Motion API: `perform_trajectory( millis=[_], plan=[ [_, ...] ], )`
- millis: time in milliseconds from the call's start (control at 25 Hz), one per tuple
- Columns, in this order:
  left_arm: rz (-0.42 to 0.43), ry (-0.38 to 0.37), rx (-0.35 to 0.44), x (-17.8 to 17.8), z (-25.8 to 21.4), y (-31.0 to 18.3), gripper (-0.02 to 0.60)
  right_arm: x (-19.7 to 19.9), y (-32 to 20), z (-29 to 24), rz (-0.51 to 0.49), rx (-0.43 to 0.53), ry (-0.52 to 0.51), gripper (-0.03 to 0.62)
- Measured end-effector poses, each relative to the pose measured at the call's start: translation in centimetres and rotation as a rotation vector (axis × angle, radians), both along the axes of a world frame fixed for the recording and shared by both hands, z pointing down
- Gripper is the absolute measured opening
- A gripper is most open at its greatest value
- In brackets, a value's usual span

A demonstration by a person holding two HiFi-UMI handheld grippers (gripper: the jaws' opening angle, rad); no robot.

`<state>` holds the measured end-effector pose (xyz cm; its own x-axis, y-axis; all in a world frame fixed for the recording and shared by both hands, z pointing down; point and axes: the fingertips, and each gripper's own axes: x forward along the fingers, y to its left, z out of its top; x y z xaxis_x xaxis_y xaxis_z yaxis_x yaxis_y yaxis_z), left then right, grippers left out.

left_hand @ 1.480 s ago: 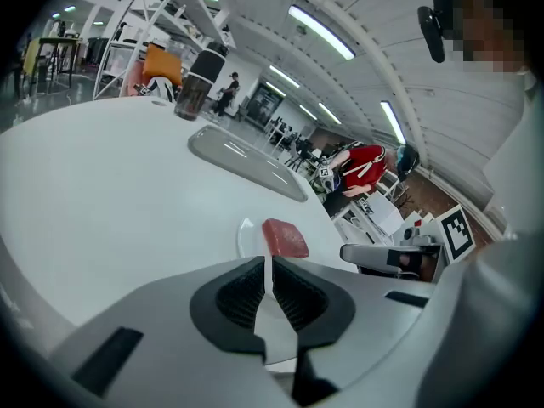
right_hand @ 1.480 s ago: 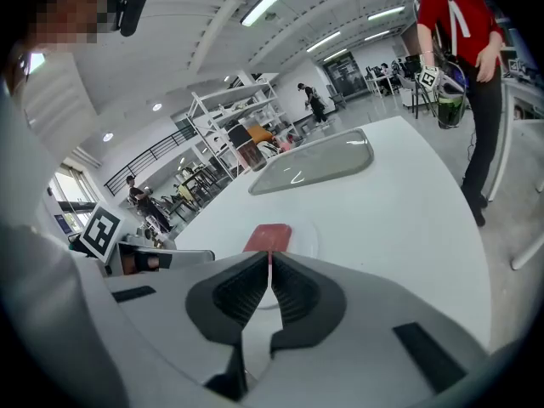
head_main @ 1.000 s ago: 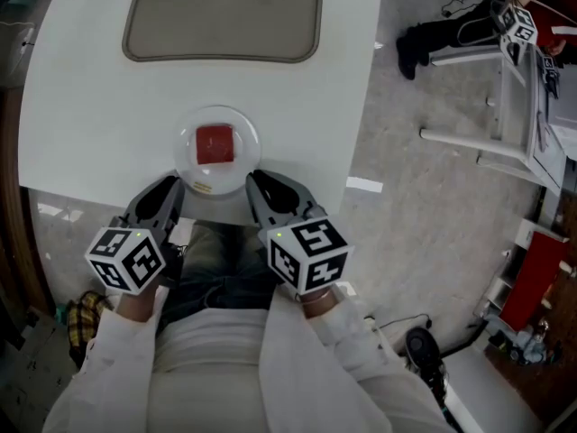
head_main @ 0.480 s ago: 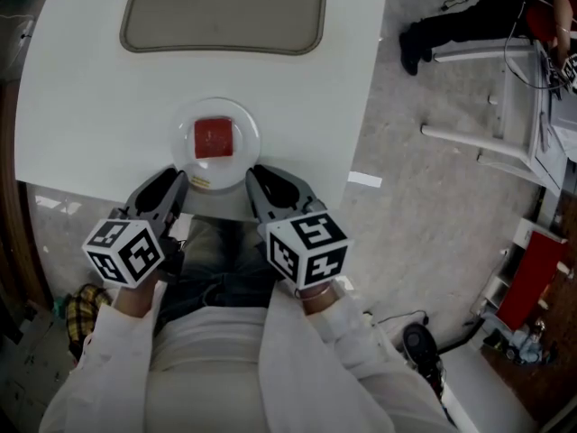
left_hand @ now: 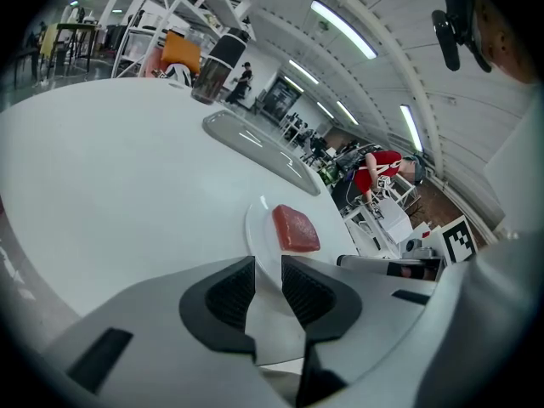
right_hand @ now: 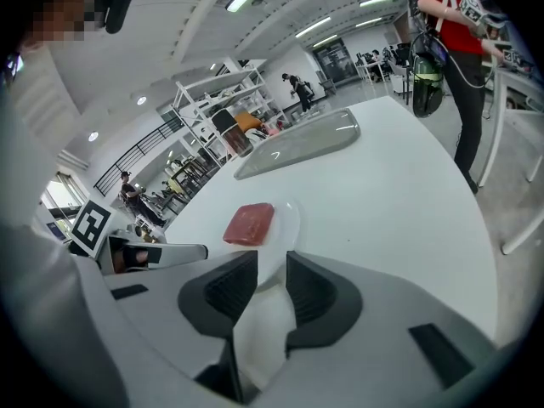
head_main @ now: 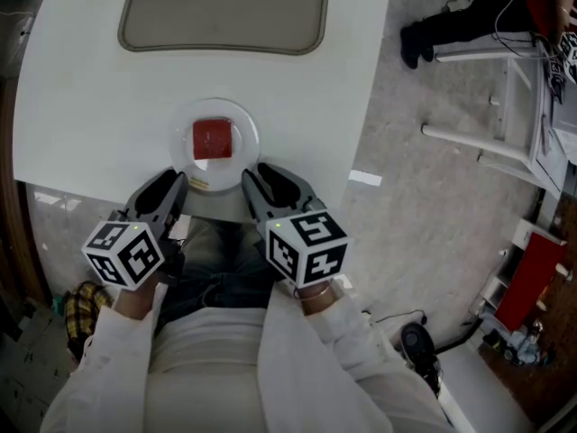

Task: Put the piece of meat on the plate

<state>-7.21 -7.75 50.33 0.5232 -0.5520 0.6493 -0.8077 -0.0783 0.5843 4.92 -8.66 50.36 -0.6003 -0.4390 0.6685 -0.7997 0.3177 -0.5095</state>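
A red square piece of meat (head_main: 213,139) lies in the middle of a small white plate (head_main: 245,126) near the front edge of the white table (head_main: 90,106). My left gripper (head_main: 173,180) sits just short of the plate's near left rim, and my right gripper (head_main: 257,174) just short of its near right rim. Both are shut with nothing between the jaws. In the left gripper view the meat (left_hand: 295,229) lies on the plate (left_hand: 257,228) beyond the gripper (left_hand: 268,270). The right gripper view shows the meat (right_hand: 249,223) ahead of the gripper (right_hand: 270,266).
A grey tray (head_main: 223,12) lies at the far side of the table. To the right is bare floor with a white metal frame (head_main: 505,106) and a person's legs (head_main: 442,30). My lap is below the table edge.
Both grippers hold almost the same spot at the table's front edge; the right one has crept slightly toward the plate. The meat and plate have not moved.
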Motion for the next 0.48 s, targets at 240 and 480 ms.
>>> perform_trajectory(
  millis=[240, 480],
  plan=[
    [-0.008, -0.009, -0.016, -0.1, 0.4, 0.0, 0.083, 0.0, -0.1, 0.7, 0.013, -0.024, 0.008, 0.107],
    [-0.005, -0.014, -0.029, -1.1, 0.0, 0.6, 0.084, -1.6, 0.3, 0.4, 0.015, -0.037, 0.015, 0.109]
  ],
)
